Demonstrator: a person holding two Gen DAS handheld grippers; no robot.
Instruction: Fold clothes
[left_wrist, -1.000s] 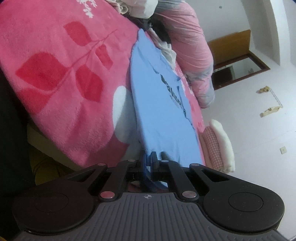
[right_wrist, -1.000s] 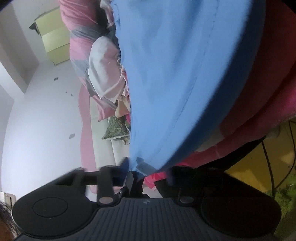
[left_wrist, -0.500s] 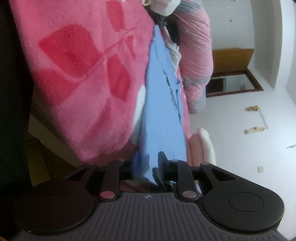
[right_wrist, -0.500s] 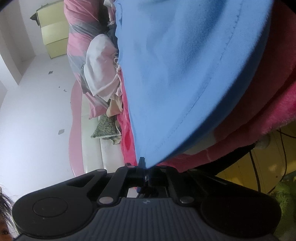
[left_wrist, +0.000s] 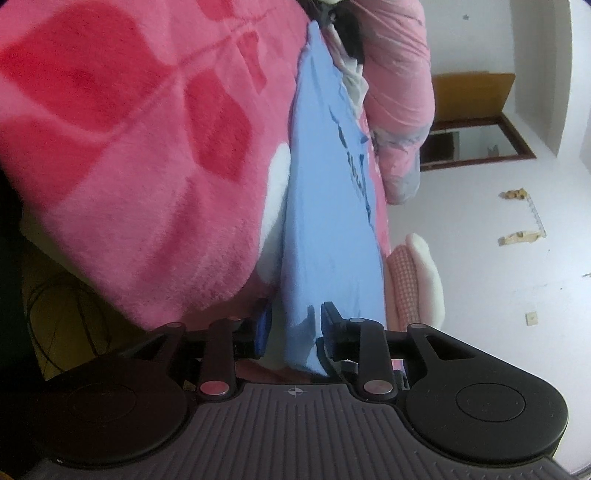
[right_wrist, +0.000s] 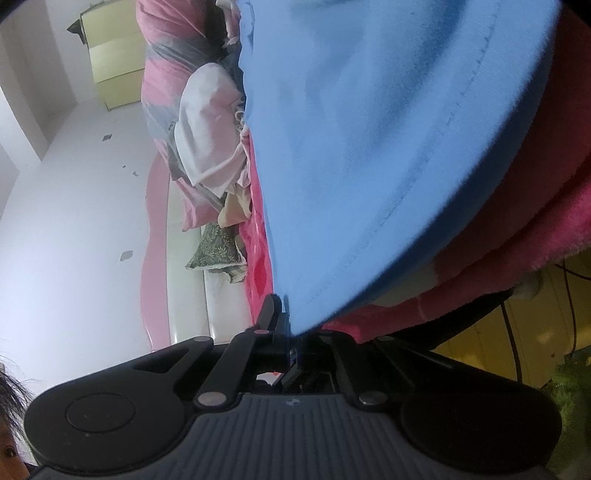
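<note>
A white-walled bedroom, with a bed under a fluffy pink blanket patterned in red leaves. The blue T-shirt lies spread on that blanket (dark lettering shows on it), its near edge reaching both tools. The left tool has its fingers apart, a fold of shirt hanging between them. The right tool is pinched together on the shirt's hem corner.
</note>
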